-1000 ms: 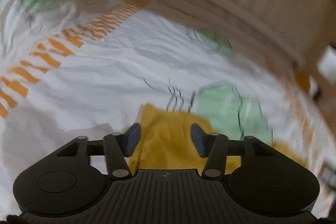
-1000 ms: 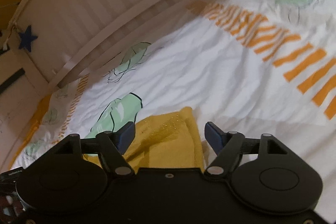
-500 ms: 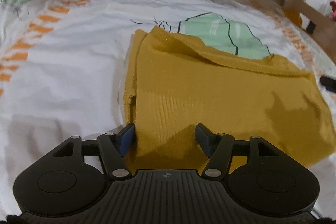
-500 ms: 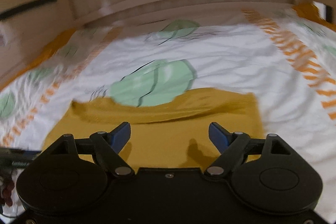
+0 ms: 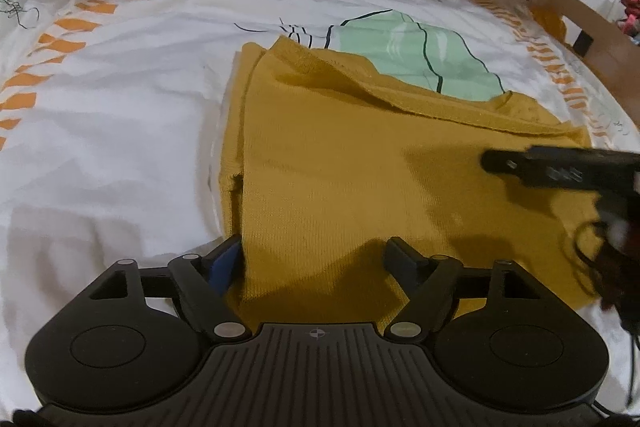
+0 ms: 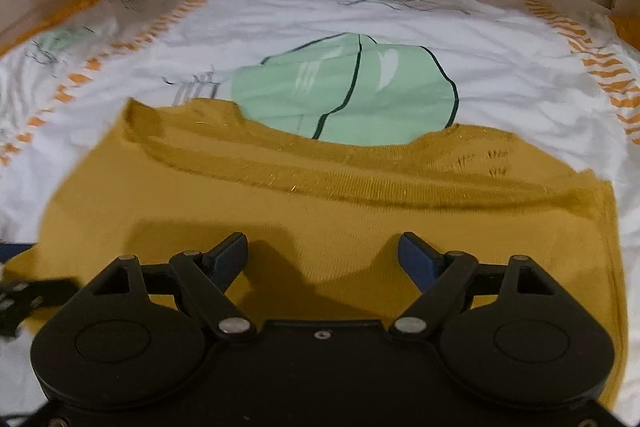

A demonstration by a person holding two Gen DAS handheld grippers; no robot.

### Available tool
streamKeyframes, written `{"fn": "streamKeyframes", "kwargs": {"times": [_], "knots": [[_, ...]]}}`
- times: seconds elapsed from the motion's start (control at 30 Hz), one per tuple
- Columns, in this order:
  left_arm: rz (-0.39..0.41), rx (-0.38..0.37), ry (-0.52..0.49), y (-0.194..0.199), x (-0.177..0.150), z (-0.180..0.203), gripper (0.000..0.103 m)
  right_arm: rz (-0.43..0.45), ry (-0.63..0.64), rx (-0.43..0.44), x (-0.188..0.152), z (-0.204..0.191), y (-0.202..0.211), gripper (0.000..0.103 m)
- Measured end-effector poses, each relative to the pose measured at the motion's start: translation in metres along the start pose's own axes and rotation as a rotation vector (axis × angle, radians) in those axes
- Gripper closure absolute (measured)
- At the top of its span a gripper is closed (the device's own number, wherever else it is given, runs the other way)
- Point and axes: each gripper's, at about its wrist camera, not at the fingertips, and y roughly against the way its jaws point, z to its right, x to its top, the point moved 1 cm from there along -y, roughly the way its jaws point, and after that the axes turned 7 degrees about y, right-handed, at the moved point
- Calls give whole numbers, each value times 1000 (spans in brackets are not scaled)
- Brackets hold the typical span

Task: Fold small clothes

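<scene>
While the yellow knit top (image 5: 360, 179) lies flat across the lower middle of both views, its long axis running left to right over the patterned white sheet (image 5: 120, 115), the left gripper (image 5: 314, 259) hovers at its left near edge, jaws opening, gripping nothing. Over the right half, the right gripper (image 6: 322, 255) stands wide and empty.

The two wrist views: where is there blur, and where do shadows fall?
Left wrist view: mostly sharp; only the right gripper at the edge smears. Right wrist view: soft all over. In both, gripper shadows fall on the yellow garment.
</scene>
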Motion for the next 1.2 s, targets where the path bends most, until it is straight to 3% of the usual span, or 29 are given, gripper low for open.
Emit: {"fn": "streamKeyframes", "kwargs": {"times": [0.33,0.47,0.63,0.77,0.87,0.97,1.2], "knots": [[-1,-6,4,-1,0,1,22,-60,-91,-35,39,18,-50,6],[1,-9,7,-2,-1,0,21,-61,-86,-32,46,19,-55,6],[7,-8,39,-1,-1,0,21,32,-151,-12,41,24,-26,7],[22,6,67,-1,-3,1,21,51,-84,-72,35,18,-9,7],[26,20,61,-1,-3,3,21,10,-9,-115,27,11,-13,7],[31,22,62,-2,-3,3,21,-29,45,-131,16,4,-21,6],[32,8,80,-1,-2,0,21,-13,93,-167,9,-6,-13,5]]}}
